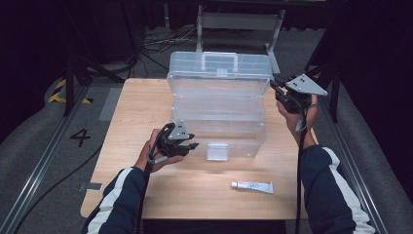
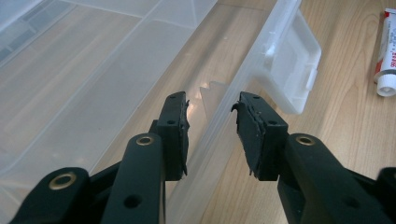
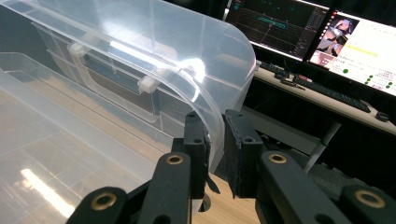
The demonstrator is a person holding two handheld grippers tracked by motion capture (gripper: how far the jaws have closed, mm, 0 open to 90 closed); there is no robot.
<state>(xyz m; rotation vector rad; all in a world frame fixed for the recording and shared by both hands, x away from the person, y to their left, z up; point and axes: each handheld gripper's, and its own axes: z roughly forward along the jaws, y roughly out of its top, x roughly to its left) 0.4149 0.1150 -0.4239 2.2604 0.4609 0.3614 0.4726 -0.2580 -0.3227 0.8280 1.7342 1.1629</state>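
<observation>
Nearest on the pale wooden tabletop [image 1: 146,107] lies a small white tube with a white cap [image 1: 252,186]. Beyond it, the left gripper [image 1: 191,146] straddles the front wall of the clear plastic storage box [image 1: 219,105], left of its front latch [image 1: 217,151]; its jaws stand part open, one either side of the wall, pads not pressing. Farther back, the right gripper [image 1: 275,87] has its jaws nearly closed on the rounded corner of the box's raised lid [image 3: 154,51].
</observation>
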